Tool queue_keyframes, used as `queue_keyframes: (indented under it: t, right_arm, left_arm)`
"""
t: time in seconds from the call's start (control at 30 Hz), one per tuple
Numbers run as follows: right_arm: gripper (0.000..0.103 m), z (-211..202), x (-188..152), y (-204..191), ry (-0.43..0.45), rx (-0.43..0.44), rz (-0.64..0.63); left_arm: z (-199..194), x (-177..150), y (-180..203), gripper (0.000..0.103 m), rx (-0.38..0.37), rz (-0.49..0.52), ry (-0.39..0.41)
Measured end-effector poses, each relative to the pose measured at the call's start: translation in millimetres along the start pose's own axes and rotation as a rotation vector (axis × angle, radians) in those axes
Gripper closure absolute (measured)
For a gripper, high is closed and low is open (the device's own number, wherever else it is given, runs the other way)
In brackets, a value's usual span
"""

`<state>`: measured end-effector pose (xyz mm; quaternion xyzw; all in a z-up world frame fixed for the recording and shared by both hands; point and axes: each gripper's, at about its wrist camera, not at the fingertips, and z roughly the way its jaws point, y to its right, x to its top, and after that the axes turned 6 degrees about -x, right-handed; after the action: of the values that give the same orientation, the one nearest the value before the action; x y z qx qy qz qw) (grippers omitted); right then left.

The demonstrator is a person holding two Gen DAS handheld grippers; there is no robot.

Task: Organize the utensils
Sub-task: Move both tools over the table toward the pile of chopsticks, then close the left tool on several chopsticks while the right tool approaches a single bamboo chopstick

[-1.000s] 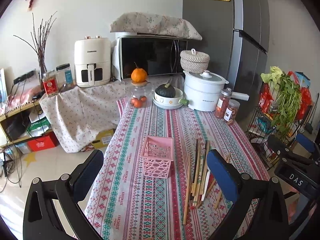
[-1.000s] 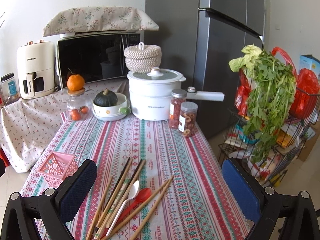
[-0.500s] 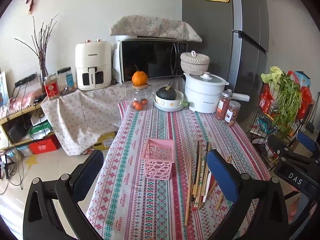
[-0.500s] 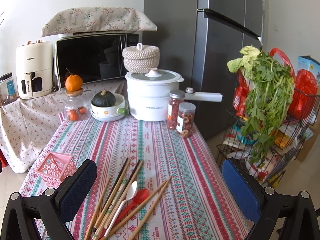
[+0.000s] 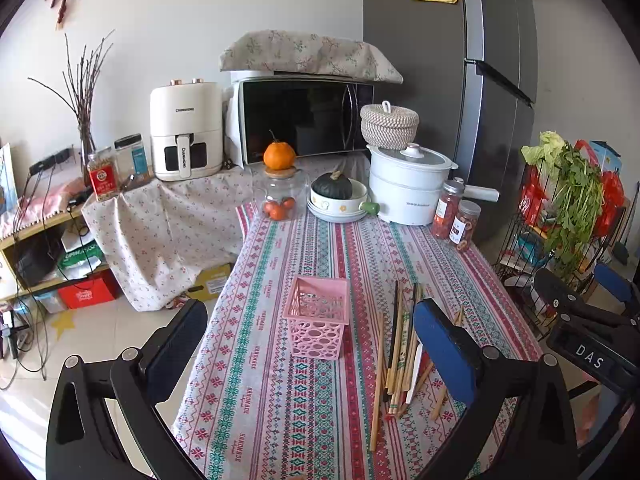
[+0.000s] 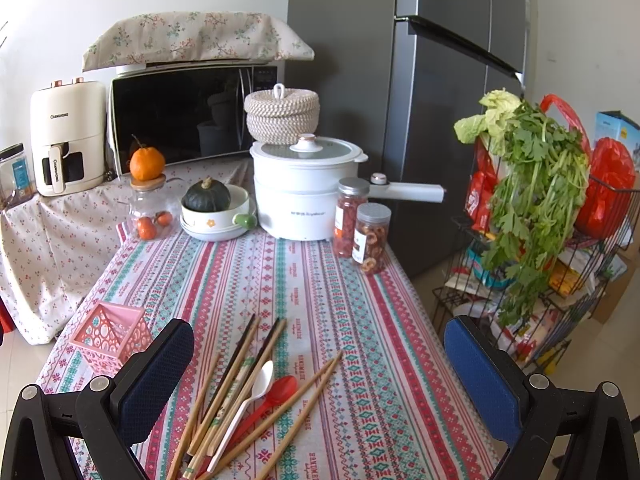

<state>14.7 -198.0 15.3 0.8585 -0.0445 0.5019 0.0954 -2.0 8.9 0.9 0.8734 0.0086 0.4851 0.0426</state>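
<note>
The left gripper (image 5: 308,354) hangs over the near end of the table with its padded fingers spread wide and nothing between them. Framed in that gap, at the lower centre of the left view, stands the pink basket (image 5: 317,322), upright on the striped tablecloth (image 5: 280,400), its open top facing up and nothing visible inside. Just to its right lies a loose bundle of chopsticks (image 5: 394,354), partly hidden behind the gripper's blue right pad. The right gripper (image 6: 318,380) also hovers low with its fingers well apart and empty. Between them, in the lower middle of the right view, the chopsticks fan out across the cloth, with a white spoon (image 6: 250,404) and a red spoon (image 6: 272,398) lying side by side among them, bowls pointing toward the far end of the table. The basket sits at the lower left of that view, near the table's left edge and apart from the utensils. At the far end stand a white pot (image 6: 302,188), two snack jars (image 6: 362,226) just beside it, a bowl holding a dark squash (image 6: 208,196), and a glass jar topped with an orange (image 6: 147,164). A wire rack of leafy greens (image 6: 532,184) fills the right side.
</note>
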Motion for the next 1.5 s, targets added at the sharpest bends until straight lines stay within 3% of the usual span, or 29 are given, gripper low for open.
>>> queue_keyframes:
  t: [0.33,0.53,0.7,0.9,1.03,1.3,1.43,1.5]
  right_arm:
    - [0.0,6.8,-2.5,4.0,-0.027,0.003,0.012]
    - [0.0,18.9,3.6,10.1,-0.042,-0.049,0.014]
    - [0.0,41.0,12.9,18.5,-0.123,-0.067,0.017]
    - [0.0,55.9,31.9,33.1,-0.137,-0.107,0.063]
    - [0.0,81.0,43.9,40.2,-0.174,-0.142,0.071]
    - [0.0,146.0,30.8,63.0,-0.348,-0.117,0.136]
    - [0.0,173.0,13.3,66.1,-0.446,-0.096,0.114]
    - [0.0,183.6,6.1,68.0,-0.481,-0.088,0.108]
  left_arm:
    - [1.1,-0.2,0.3,0.0,-0.014,0.004,-0.004]
    - [18.6,4.6,8.9,0.0,-0.064,0.081,-0.015]
    - [50.1,13.4,17.2,0.0,-0.111,0.132,-0.117]
    - [74.9,29.2,30.4,0.0,-0.107,0.173,-0.146]
    - [103.7,41.1,41.0,0.0,-0.137,0.16,-0.223]
    - [167.8,41.5,70.9,0.0,-0.079,0.197,-0.384]
    - [204.7,31.3,83.1,0.001,-0.121,0.202,-0.506]
    - [227.0,24.4,88.3,0.006,-0.174,0.163,-0.595]
